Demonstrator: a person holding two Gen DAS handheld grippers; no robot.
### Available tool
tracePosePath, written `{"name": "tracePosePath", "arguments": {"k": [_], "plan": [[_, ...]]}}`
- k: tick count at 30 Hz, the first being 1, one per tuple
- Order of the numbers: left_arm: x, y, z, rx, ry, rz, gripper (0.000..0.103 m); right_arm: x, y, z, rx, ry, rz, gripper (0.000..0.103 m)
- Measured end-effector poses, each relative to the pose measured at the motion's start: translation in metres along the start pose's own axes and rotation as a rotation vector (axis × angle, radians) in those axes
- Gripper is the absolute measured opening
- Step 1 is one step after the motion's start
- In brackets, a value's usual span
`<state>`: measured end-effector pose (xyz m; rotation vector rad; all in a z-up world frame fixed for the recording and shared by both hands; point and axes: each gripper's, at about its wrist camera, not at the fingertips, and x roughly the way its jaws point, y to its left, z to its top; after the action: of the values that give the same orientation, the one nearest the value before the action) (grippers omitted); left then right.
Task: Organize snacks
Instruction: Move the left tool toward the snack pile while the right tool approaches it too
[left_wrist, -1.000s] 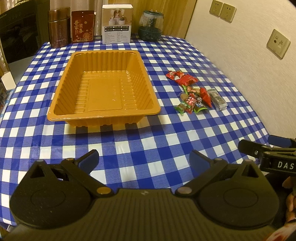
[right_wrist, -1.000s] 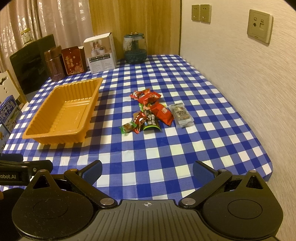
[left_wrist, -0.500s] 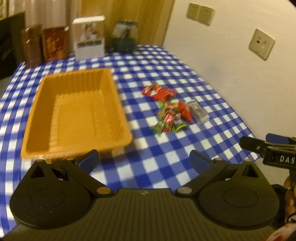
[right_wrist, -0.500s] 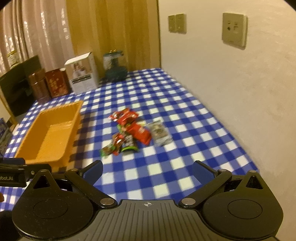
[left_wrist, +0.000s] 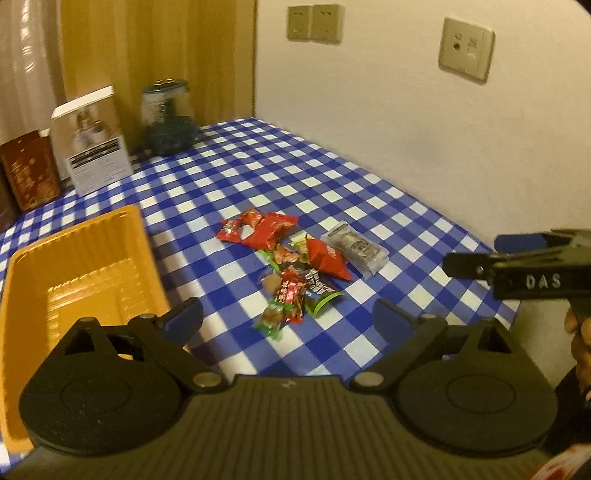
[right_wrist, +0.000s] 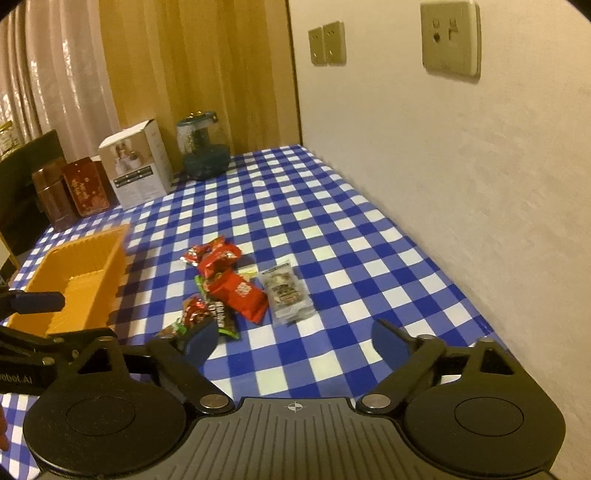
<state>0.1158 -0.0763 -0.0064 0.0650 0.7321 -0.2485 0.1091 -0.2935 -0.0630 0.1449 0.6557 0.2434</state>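
Note:
A small heap of snack packets (left_wrist: 295, 266) lies on the blue checked tablecloth, also in the right wrist view (right_wrist: 236, 288). It holds red packets (left_wrist: 327, 258), small green-ended candies (left_wrist: 275, 319) and a clear packet (left_wrist: 356, 251). An empty orange tray (left_wrist: 77, 280) stands left of the heap; it also shows in the right wrist view (right_wrist: 77, 280). My left gripper (left_wrist: 288, 319) is open and empty, just short of the heap. My right gripper (right_wrist: 295, 338) is open and empty, near the heap's front edge.
At the back of the table stand a white box (left_wrist: 92, 140), a glass jar (left_wrist: 168, 118) and a brown tin (left_wrist: 27, 170). A wall with sockets (right_wrist: 450, 37) runs along the table's right edge. The table's front right corner (left_wrist: 509, 314) is close.
Both grippers have swung right and come closer to the snack heap. The tray has slid to the left of both views. Both stay open.

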Motion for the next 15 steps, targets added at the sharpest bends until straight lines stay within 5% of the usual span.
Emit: {"name": "tracePosePath", "arguments": {"k": [15], "plan": [[0.076,-0.006,-0.012,0.110,0.131,0.036,0.055,0.057,-0.022,0.012,-0.007,0.044,0.020,0.084]]}}
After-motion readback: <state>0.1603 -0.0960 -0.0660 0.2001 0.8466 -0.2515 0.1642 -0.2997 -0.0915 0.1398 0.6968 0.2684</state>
